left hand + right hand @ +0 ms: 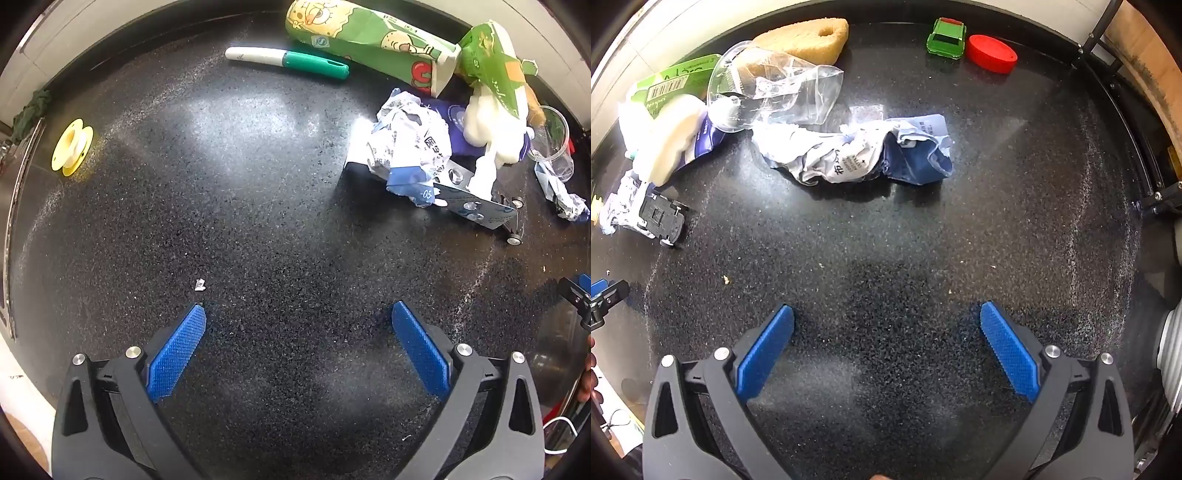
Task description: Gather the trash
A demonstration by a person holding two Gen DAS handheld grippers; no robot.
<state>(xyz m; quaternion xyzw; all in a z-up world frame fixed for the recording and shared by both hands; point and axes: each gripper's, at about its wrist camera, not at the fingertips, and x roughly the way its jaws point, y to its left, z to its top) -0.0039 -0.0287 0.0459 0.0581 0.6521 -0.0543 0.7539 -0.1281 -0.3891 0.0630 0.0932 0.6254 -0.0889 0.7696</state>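
Observation:
My left gripper (298,310) is open and empty over the dark speckled counter (258,206). Ahead and right lie a crumpled white-and-blue wrapper (408,151), a green cartoon carton (365,37), a green torn package (495,70) and white foam (484,129). My right gripper (886,310) is open and empty. Ahead of it lie a crumpled blue-white wrapper (864,155), a crushed clear plastic cup (768,88), white foam (672,144) and a green package (672,85).
A green-capped marker (288,61), a yellow spool (72,149), a black toy car (513,221), a clear cup (552,142) and a paper scrap (200,284). A sponge (809,37), green toy car (946,37), red lid (991,53), overturned black toy car (663,218).

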